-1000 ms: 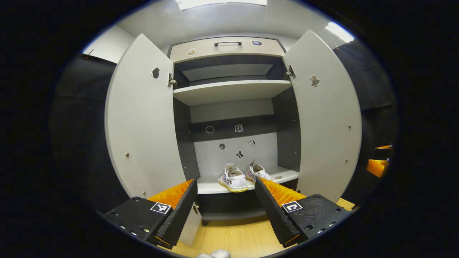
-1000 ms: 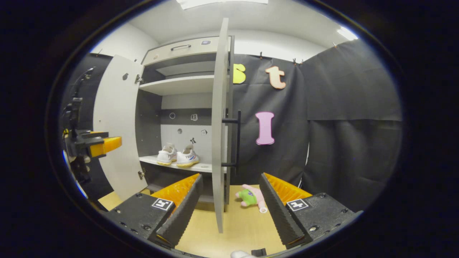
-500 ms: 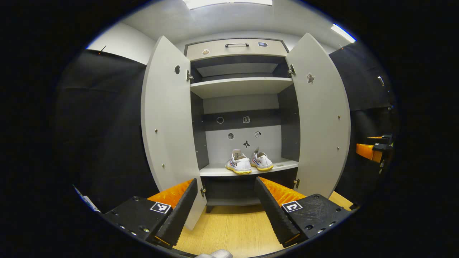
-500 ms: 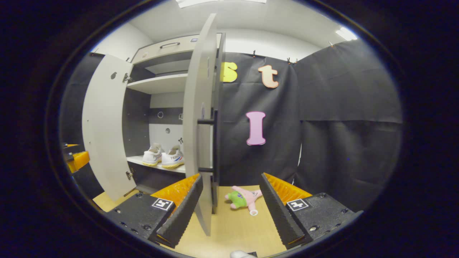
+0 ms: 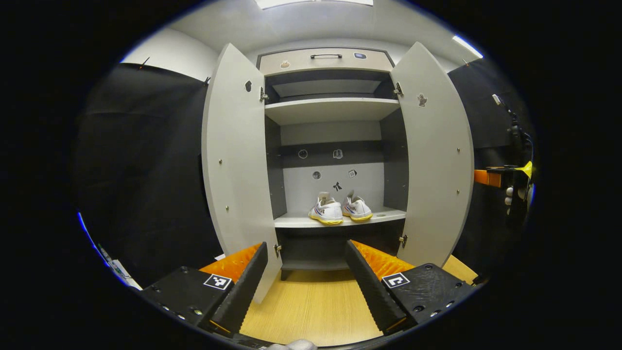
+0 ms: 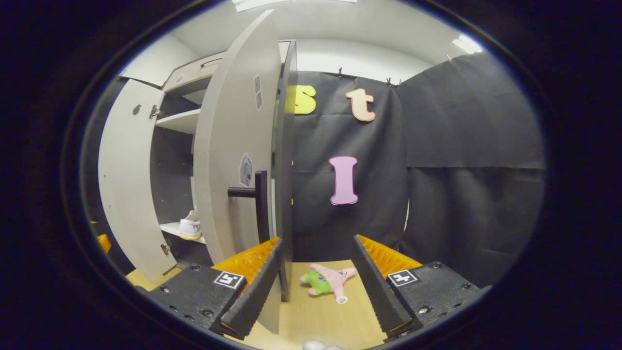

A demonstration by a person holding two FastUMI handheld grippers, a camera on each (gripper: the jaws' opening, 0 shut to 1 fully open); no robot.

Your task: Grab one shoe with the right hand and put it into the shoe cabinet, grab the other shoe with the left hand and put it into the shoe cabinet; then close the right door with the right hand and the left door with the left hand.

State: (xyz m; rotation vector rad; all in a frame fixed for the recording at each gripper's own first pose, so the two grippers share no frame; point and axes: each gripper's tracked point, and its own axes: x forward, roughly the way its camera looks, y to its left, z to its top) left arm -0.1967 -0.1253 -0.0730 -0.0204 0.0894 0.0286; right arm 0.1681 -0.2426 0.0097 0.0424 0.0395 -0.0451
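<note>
Both white sneakers [image 5: 340,212] sit on the lower shelf [image 5: 384,216] mid-frame, both doors stand open, and the right hand-held gripper [image 6: 316,287], spread wide and empty beside the right door [image 6: 233,160], could snag its black handle [image 6: 260,204] while pushing.

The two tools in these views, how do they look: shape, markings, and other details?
Each tool, left and right, has two long wedge-shaped fingers with ribbed inner faces. The fingers sit on black, grainy blocks with small screws. Each block carries a small square black-and-white marker. In the left gripper view, a hand holds the right tool farther off.
</note>
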